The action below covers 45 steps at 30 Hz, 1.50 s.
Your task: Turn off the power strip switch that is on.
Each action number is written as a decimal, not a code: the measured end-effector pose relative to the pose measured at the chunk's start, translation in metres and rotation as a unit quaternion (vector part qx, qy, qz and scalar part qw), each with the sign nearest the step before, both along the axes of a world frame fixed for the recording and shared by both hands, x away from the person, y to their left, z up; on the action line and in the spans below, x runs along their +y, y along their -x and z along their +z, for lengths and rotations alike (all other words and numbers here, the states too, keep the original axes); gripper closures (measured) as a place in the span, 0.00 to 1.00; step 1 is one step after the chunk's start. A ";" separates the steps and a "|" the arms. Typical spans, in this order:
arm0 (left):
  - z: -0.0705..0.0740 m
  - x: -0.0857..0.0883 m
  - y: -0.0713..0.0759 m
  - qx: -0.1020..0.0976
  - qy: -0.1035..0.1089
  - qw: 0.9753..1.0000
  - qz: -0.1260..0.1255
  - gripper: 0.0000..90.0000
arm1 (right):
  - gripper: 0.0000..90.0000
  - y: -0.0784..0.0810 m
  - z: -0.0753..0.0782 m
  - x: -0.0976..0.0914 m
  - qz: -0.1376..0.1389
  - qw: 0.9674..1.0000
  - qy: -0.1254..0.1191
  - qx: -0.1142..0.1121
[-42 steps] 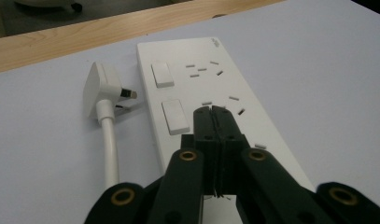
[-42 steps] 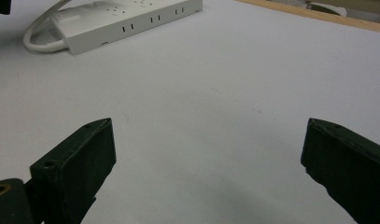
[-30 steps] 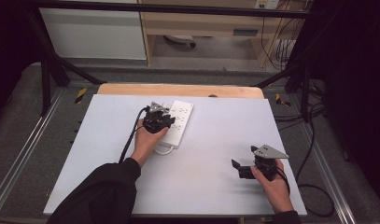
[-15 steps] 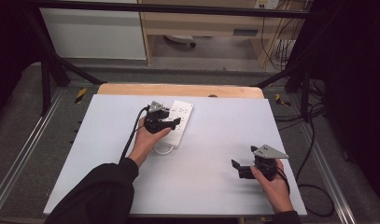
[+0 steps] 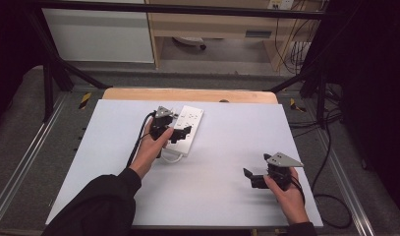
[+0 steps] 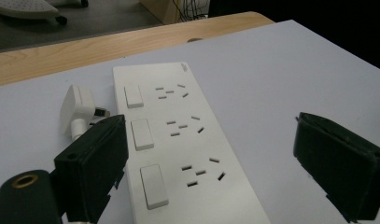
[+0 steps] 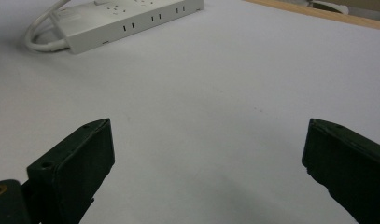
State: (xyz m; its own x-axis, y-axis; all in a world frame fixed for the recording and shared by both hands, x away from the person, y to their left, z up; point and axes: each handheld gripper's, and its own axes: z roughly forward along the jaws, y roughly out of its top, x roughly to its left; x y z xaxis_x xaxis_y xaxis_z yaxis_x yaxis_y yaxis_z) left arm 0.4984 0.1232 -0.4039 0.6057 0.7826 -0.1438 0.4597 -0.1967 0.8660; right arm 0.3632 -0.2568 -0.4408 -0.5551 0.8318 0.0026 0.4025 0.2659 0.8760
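Note:
A white power strip (image 5: 189, 128) with three rocker switches lies on the white table, toward the back and left of centre. My left gripper (image 5: 180, 133) hovers over the strip's near half. Its jaws have just been opening and now stand wide, with the strip (image 6: 178, 140) below them and nothing pressed between the pads. Left of the strip lies a white plug (image 6: 78, 109), loose on the table. My right gripper (image 5: 249, 178) rests near the front right, open (image 7: 208, 135) over bare table, with the strip (image 7: 131, 18) far ahead of it.
The strip's white cable (image 5: 172, 158) loops at its near end, by the left hand. A wooden edge (image 5: 187, 94) runs along the back of the table (image 5: 227, 147). Black cables (image 5: 330, 196) trail off the right side.
The left gripper's jaws have spread apart over the power strip, and that hand has barely shifted. The right hand and gripper have kept still.

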 end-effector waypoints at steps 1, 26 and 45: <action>0.001 0.001 0.001 -0.002 0.001 1.000 -0.001 0.11 | 0.03 0.000 0.000 0.000 -0.001 1.000 0.000 0.000; 0.037 0.056 0.062 -0.032 0.033 0.999 0.020 0.08 | 0.02 0.000 0.000 0.000 0.002 1.000 -0.005 0.003; 0.033 0.090 0.110 -0.030 0.054 0.998 0.023 0.08 | 0.02 0.000 0.000 0.001 0.005 1.000 -0.006 0.004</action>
State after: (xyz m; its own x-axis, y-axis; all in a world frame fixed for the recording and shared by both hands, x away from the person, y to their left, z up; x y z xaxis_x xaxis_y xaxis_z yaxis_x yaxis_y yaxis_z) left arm 0.3879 0.2129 -0.3709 0.5794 0.7918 -0.1933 0.4123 -0.0801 0.9075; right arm 0.3633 -0.2554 -0.4406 -0.5627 0.8265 0.0167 0.4066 0.2591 0.8761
